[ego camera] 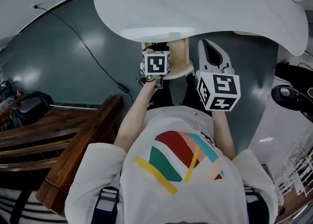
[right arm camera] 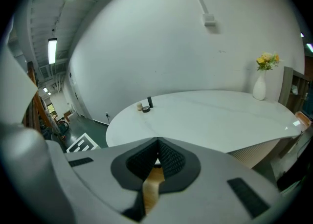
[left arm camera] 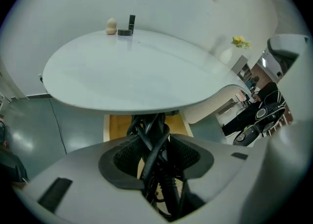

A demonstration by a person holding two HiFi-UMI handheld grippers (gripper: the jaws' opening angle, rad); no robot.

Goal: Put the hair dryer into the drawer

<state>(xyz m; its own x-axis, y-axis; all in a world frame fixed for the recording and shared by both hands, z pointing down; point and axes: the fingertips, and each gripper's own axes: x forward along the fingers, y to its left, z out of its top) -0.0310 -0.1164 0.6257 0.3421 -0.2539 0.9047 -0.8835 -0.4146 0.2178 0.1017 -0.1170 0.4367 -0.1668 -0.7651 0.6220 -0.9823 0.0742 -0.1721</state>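
Note:
My left gripper (left arm camera: 152,145) is shut on a twisted bundle of black cord (left arm camera: 149,135), the hair dryer's as far as I can tell; the dryer's body is hidden below the jaws. In the head view the left gripper (ego camera: 155,65) hangs pointing down over a light wooden drawer unit (ego camera: 180,56) under the white table's edge. That pale wood (left arm camera: 117,126) shows behind the cord. My right gripper (ego camera: 211,54) is just to the right of the unit. Its pads (right arm camera: 168,159) meet at the tips, and the right gripper (right arm camera: 157,144) holds nothing.
The round white table (ego camera: 205,3) overhangs the drawer unit. Small items (left arm camera: 122,26) sit at its far edge, and a vase of yellow flowers (right arm camera: 260,85) stands at the right. A dark wooden bench (ego camera: 73,145) is at the left. A black cable (ego camera: 80,39) crosses the green floor.

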